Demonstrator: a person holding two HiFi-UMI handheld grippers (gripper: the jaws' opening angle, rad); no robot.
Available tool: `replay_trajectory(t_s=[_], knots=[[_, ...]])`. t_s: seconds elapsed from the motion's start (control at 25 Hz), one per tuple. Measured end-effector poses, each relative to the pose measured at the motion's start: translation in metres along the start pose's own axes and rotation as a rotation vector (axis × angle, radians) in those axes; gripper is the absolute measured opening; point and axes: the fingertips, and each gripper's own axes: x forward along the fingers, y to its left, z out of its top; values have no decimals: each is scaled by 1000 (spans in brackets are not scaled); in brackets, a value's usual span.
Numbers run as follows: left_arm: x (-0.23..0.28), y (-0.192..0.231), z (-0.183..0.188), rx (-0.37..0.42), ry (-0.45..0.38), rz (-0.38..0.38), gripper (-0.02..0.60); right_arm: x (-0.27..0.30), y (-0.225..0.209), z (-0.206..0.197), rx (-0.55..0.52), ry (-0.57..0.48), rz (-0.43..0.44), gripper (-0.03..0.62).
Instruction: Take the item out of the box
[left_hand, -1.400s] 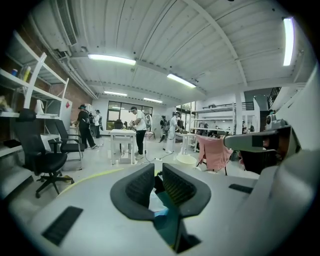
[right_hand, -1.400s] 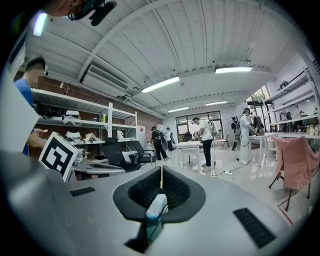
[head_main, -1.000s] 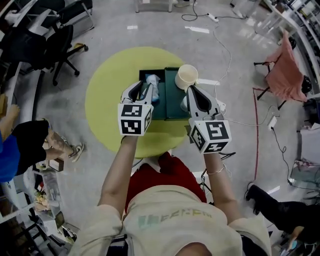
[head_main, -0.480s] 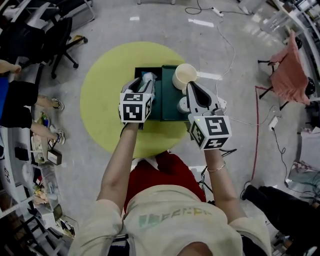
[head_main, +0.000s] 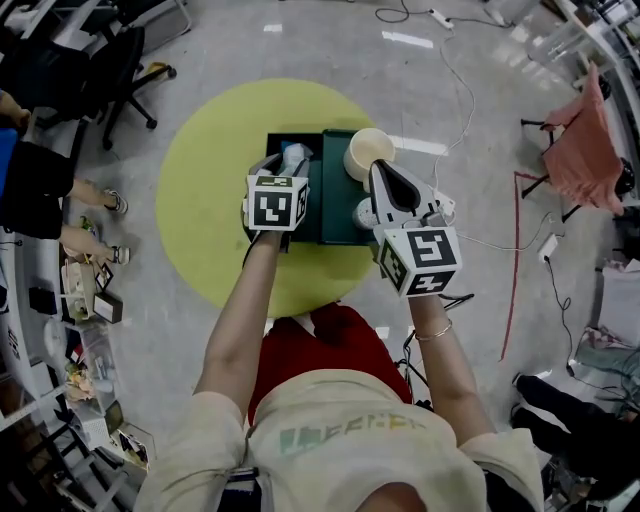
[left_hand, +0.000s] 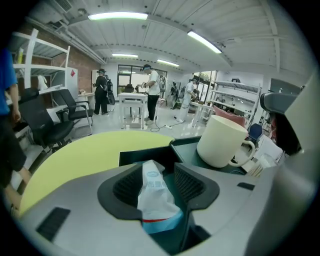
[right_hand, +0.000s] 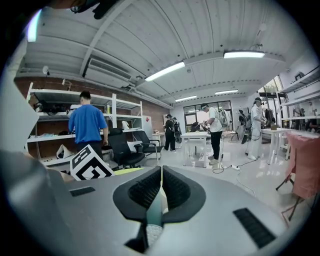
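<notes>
A dark green box (head_main: 338, 222) lies open on a round yellow table (head_main: 205, 200). A white and blue tissue pack (head_main: 295, 156) stands in its left compartment. My left gripper (head_main: 284, 166) hangs over that compartment with its jaws opening and the tissue pack (left_hand: 152, 195) between them. The left pad touches the pack; a gap shows at the right pad. On the box's right half stands a cream mug (head_main: 368, 153), with my right gripper (head_main: 383, 172) just beside it. That gripper (right_hand: 161, 175) is shut, with nothing held between its pads.
A small pale object (head_main: 365, 212) lies on the box under the right gripper. Black office chairs (head_main: 110, 60) stand at the far left. Cables and a power strip (head_main: 440, 18) cross the floor behind. A pink-draped chair (head_main: 580, 140) is at the right. People stand at the left.
The left gripper's jaws have spread wider around the tissue pack, and the gripper has shifted slightly forward over the box. The right gripper has stayed beside the mug.
</notes>
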Motion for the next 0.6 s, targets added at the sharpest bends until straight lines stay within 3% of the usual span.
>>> replay_trajectory(t_s=[0.16, 0.6], knots=[[13, 5, -7, 1, 37, 16, 193, 10, -1, 0, -4, 6, 10, 37], [34, 6, -16, 98, 140, 47, 204, 24, -3, -4, -6, 26, 22, 37]])
